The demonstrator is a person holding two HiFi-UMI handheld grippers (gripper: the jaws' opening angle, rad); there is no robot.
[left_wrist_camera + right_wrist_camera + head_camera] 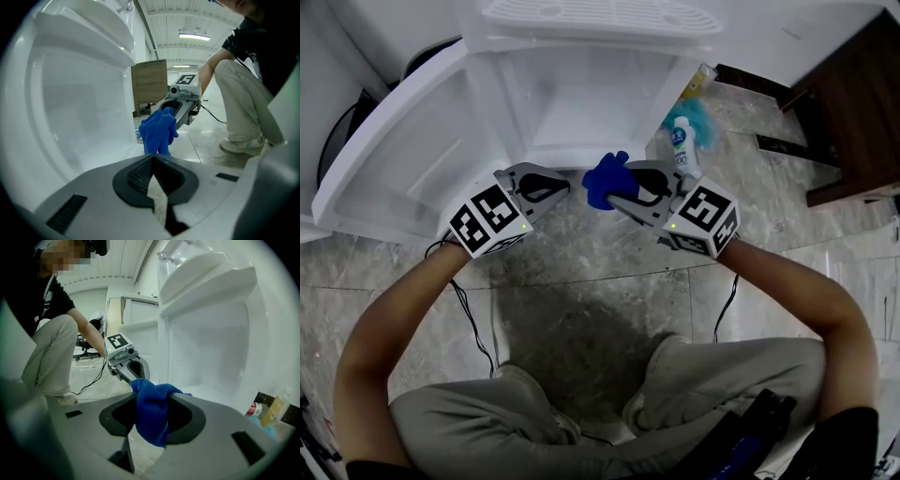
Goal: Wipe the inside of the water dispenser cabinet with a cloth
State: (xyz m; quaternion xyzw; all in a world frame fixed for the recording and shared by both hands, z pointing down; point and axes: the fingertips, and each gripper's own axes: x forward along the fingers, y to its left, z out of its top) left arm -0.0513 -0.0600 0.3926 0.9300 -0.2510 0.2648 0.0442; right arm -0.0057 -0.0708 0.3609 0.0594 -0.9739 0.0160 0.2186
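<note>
Blue cloth (605, 178) held at the cabinet's mouth

Both forearms reach forward from a crouch, tips tilted down and close together. The right gripper (619, 195) is clamped on the bunched cloth, the left gripper (561, 187) has its jaws together on nothing. The cloth hangs lengthwise downward from the jaws, just before the open white water dispenser cabinet (581, 103), over grey marble-patterned floor tiles (600, 291).

Office hall: ceiling striplight (193, 35), swivel chair (86, 346).

Bright light from ceiling strips (193, 35) (soft shadow on the floor (581, 323)); gripper views bulge, corners black.
</note>
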